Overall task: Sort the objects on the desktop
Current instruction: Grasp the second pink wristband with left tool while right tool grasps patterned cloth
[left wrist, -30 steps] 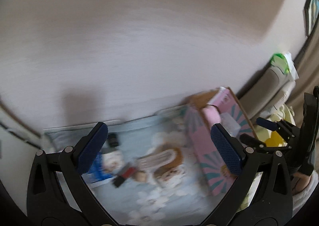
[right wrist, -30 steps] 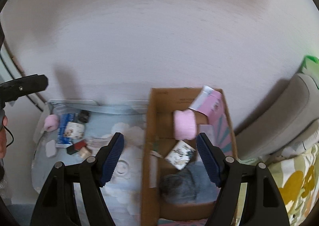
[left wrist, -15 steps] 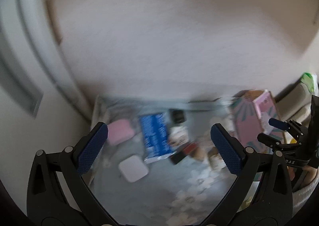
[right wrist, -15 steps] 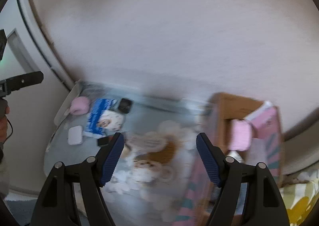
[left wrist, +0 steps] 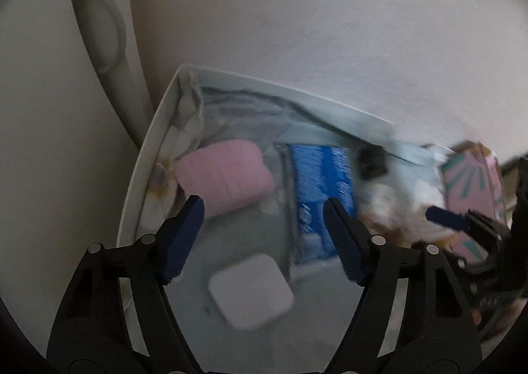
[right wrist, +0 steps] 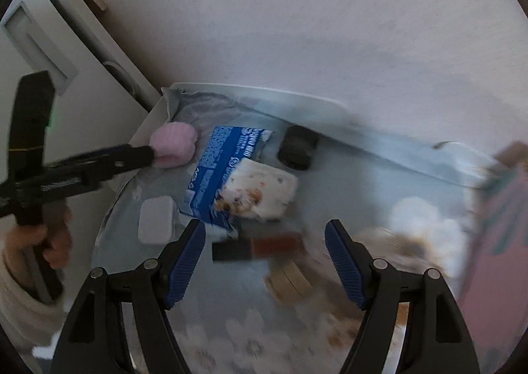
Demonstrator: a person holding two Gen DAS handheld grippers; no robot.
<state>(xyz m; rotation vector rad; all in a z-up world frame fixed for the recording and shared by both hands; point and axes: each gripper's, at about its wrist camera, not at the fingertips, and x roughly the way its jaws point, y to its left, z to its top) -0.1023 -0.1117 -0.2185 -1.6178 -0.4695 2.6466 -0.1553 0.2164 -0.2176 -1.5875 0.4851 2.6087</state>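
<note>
The setting looked like a room in a home. A small white table [right wrist: 148, 124] stood pushed into a corner against a plain pale wall [right wrist: 330, 27], beside a white panelled door [right wrist: 29, 44]. A light blue cloth [right wrist: 363, 182] printed with white flowers covered the tabletop. Everyday personal items lay scattered on it: a rolled pink towel [left wrist: 227, 172], a blue packet [right wrist: 224, 166], a small white case [left wrist: 252, 289] and a patterned pouch [right wrist: 260, 192]. A pink patterned box [left wrist: 468, 179] sat at the table's right edge. The person's hand [right wrist: 43, 242] wore a fluffy white sleeve [right wrist: 19, 304].
</note>
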